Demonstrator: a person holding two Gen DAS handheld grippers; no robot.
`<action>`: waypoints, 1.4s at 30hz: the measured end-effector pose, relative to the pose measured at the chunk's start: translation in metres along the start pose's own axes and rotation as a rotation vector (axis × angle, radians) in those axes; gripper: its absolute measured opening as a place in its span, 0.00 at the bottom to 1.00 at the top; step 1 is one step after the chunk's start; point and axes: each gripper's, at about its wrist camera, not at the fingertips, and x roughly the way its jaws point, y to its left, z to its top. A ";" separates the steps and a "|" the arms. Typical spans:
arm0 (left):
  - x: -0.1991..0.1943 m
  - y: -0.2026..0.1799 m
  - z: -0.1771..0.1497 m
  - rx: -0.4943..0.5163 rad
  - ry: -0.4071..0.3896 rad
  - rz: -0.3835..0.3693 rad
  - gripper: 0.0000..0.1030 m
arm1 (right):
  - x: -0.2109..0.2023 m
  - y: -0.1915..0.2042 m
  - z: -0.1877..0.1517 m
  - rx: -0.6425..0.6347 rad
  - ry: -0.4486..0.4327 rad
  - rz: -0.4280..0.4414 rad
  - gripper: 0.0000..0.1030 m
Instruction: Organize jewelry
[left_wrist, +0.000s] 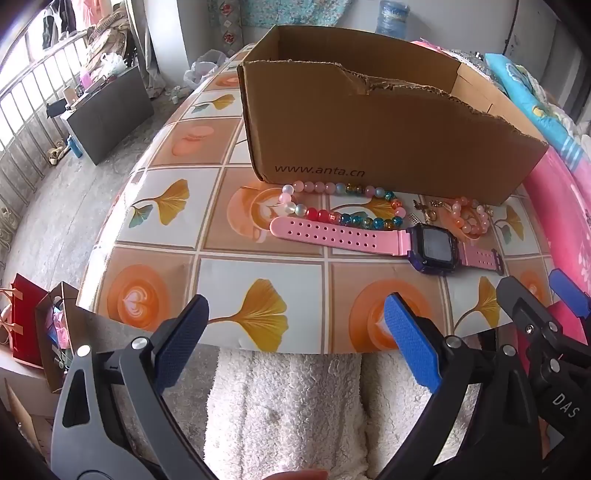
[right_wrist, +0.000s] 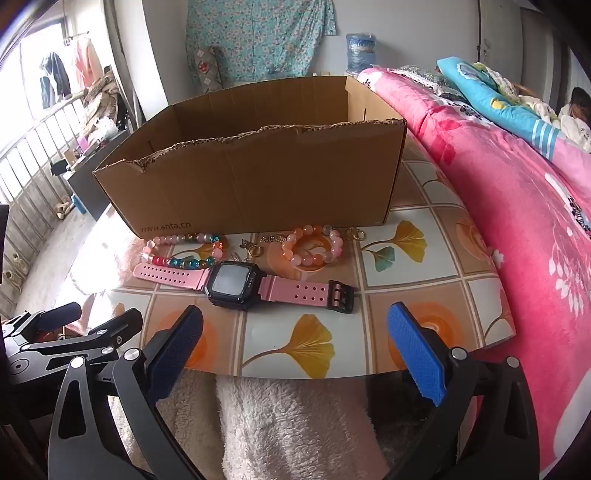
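A pink-strapped watch lies flat on the patterned table, in front of an open cardboard box. Behind the watch lie a multicoloured bead bracelet, a pink bead bracelet and small gold trinkets. My left gripper is open and empty at the table's near edge. My right gripper is open and empty, near the edge just before the watch. It also shows at the right of the left wrist view.
The table has a tiled leaf-and-coffee cover. A pink floral quilt rises along its right side. A fluffy white cloth lies below the near edge. Gift bags stand on the floor at left.
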 end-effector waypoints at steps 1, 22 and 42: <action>0.000 0.000 0.000 -0.001 0.002 0.000 0.89 | 0.000 0.000 0.001 0.000 0.001 -0.002 0.95; 0.001 0.007 -0.001 -0.002 -0.001 -0.007 0.89 | 0.000 0.002 -0.002 0.007 0.017 0.005 0.95; -0.005 -0.002 0.002 0.004 -0.004 -0.007 0.89 | -0.004 0.005 -0.002 0.005 0.012 0.002 0.95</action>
